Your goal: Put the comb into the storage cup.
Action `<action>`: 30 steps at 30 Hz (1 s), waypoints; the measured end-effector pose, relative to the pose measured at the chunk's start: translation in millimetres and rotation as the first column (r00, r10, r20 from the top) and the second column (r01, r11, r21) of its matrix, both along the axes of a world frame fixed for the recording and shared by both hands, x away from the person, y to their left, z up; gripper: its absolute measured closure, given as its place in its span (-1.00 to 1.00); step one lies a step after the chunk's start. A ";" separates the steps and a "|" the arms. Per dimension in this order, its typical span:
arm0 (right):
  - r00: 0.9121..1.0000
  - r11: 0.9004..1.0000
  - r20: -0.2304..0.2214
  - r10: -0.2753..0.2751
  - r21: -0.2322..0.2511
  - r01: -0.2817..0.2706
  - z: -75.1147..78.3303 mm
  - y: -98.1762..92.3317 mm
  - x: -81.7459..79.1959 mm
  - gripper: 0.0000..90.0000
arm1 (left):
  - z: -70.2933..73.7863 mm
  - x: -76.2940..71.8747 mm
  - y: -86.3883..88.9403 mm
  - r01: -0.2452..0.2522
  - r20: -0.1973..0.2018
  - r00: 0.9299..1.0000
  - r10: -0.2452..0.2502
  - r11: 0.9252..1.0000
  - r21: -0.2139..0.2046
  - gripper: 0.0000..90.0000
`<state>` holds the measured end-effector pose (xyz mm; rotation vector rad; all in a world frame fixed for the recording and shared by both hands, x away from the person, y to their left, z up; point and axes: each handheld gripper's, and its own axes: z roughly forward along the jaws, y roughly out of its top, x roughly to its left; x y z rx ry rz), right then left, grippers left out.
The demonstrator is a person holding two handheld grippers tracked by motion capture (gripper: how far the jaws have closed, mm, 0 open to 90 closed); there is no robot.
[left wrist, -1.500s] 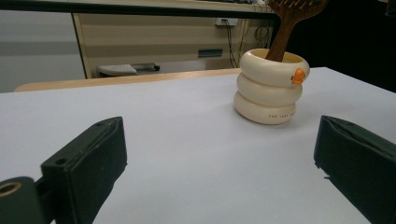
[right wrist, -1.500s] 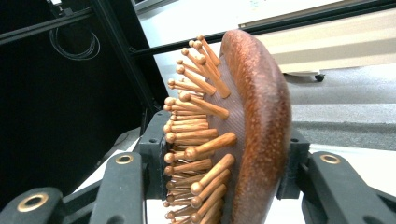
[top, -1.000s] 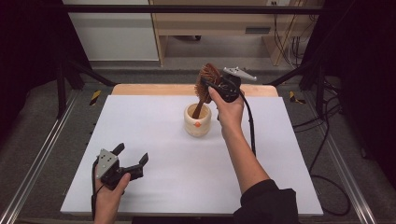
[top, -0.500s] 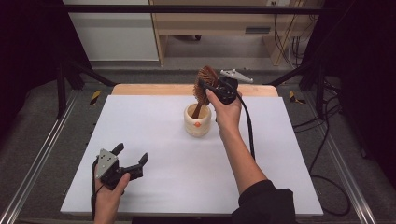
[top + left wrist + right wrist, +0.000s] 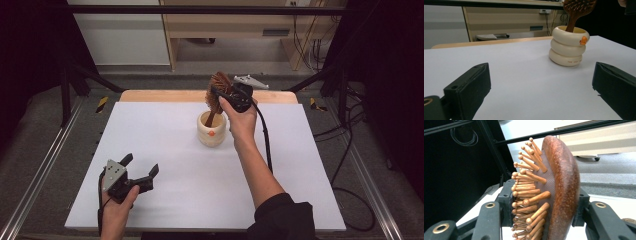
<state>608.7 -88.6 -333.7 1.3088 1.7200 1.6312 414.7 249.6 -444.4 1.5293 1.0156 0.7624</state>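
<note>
Left tongs (image 5: 140, 170), jaws wide apart and holding nothing, low over the near left of the white bench (image 5: 165, 150). Centre, toward the far edge: cream ringed cup (image 5: 212, 131) with an orange duck mark, standing upright. Brush (image 5: 218, 95) tilted, handle inside the cup, bristled head above the rim. Right tongs (image 5: 220, 94) clamped on the brush head, bristles against one jaw, smooth back against the other.
</note>
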 end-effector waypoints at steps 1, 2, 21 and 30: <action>1.000 1.000 -0.001 0.000 0.001 0.000 -0.2 0.1 0.0 0.11 | -0.1 0.0 -0.1 0.001 0.000 1.000 -0.001 1.000 0.000 -0.96; 1.000 1.000 -0.001 0.001 0.000 -0.001 -0.8 0.2 0.0 0.11 | -0.1 0.0 -0.2 0.000 0.000 1.000 0.000 1.000 0.000 -0.96; 1.000 1.000 -0.018 -0.001 0.000 0.001 -9.5 0.7 0.2 0.11 | -0.4 0.3 -1.3 0.009 -0.003 1.000 -0.009 1.000 0.000 -0.96; 1.000 1.000 -0.022 -0.001 0.001 0.001 -11.4 0.7 0.0 0.11 | -0.5 0.3 -1.6 0.011 -0.003 1.000 -0.011 1.000 0.000 -0.96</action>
